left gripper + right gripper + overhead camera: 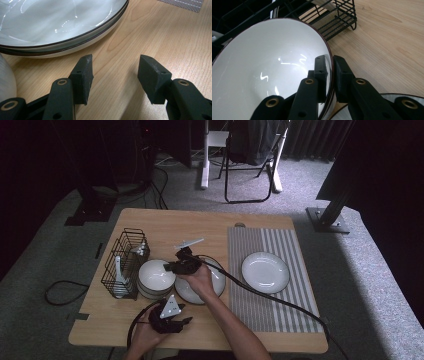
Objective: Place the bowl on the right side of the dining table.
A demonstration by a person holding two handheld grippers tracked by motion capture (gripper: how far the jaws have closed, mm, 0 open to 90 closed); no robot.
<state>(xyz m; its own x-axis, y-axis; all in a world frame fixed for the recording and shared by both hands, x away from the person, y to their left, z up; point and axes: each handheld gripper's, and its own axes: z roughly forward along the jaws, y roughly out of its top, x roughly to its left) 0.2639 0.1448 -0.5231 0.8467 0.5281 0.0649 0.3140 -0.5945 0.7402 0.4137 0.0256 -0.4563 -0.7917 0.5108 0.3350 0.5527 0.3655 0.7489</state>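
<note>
1. The right claw (pixel 329 72) is pinched shut on the rim of the bowl (pixel 269 67), with 1 jaw inside and 1 outside.
2. The rack (pixel 337 17) sits just past the bowl.
3. The left claw (pixel 115 75) is wide open and holds nothing, low over the desk (pixel 155 32), with a plate (pixel 62 22) just ahead.
4. This looks like the grab step. Next, lift the bowl slowly and keep it level.
</note>
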